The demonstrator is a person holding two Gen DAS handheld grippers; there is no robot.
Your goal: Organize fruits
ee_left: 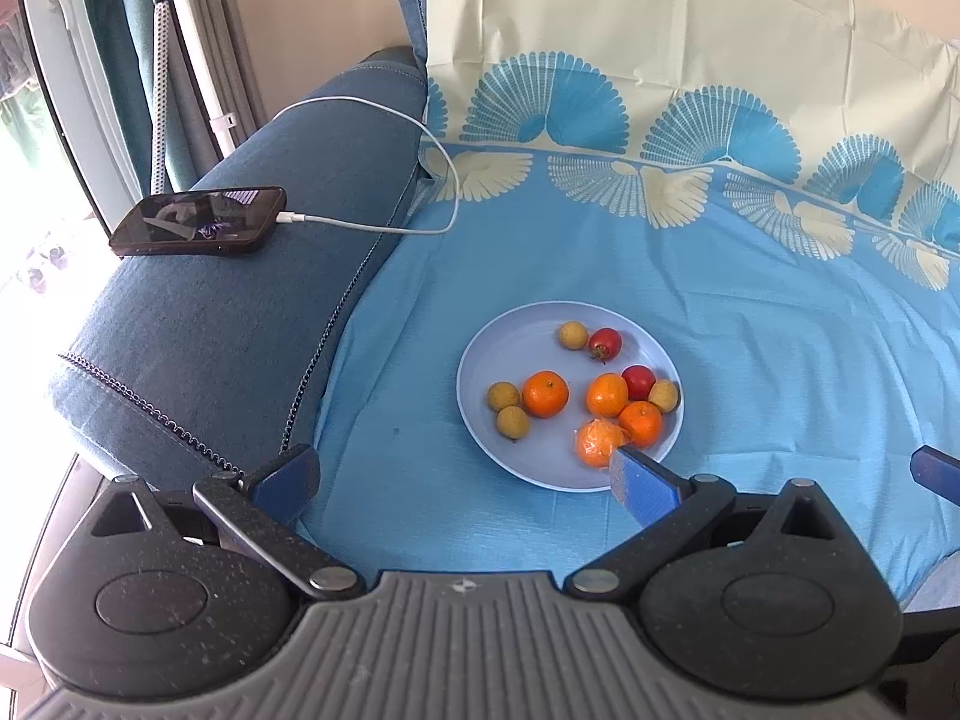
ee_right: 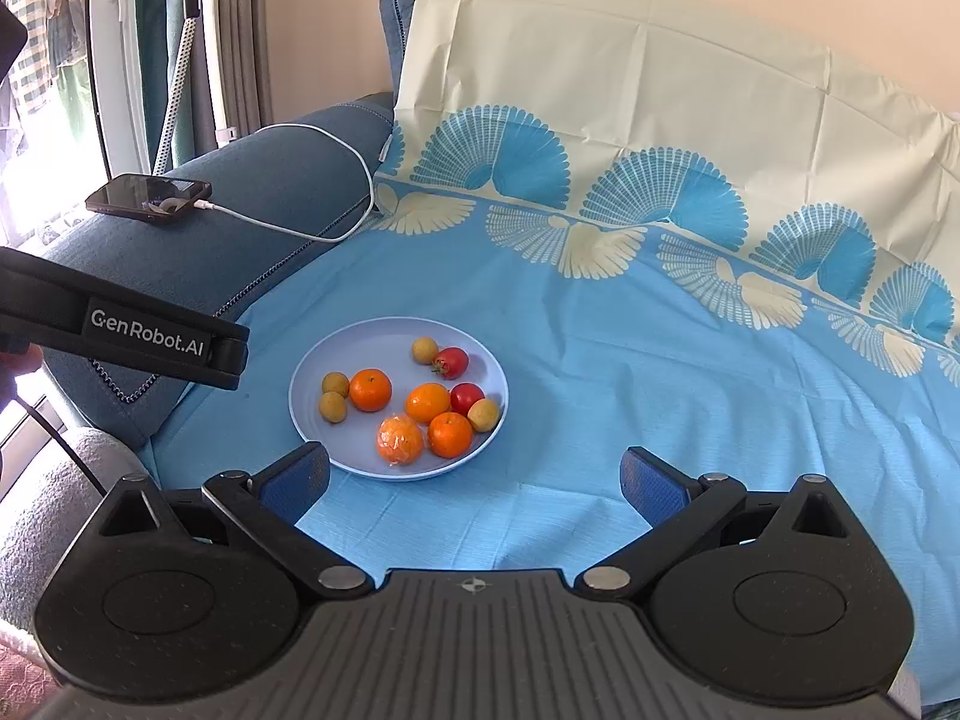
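A pale blue plate (ee_left: 510,354) (ee_right: 336,372) sits on a blue patterned cloth (ee_left: 750,330) (ee_right: 660,372). It holds several tangerines (ee_left: 545,393) (ee_right: 370,389), one wrapped in clear plastic (ee_left: 597,443) (ee_right: 399,440), two red tomatoes (ee_left: 605,342) (ee_right: 451,361) and several small tan longans (ee_left: 503,396) (ee_right: 335,384). My left gripper (ee_left: 462,474) is open and empty, just short of the plate's near rim. My right gripper (ee_right: 474,480) is open and empty, near the plate's front right. The left gripper's body (ee_right: 150,342) shows at the left of the right wrist view.
A black phone (ee_left: 201,221) (ee_right: 150,197) on a white charging cable (ee_left: 384,120) (ee_right: 312,144) lies on the blue sofa armrest (ee_left: 240,312) (ee_right: 240,252) to the left. A cream cloth covers the backrest (ee_left: 690,18) (ee_right: 630,72). A window and curtains stand far left.
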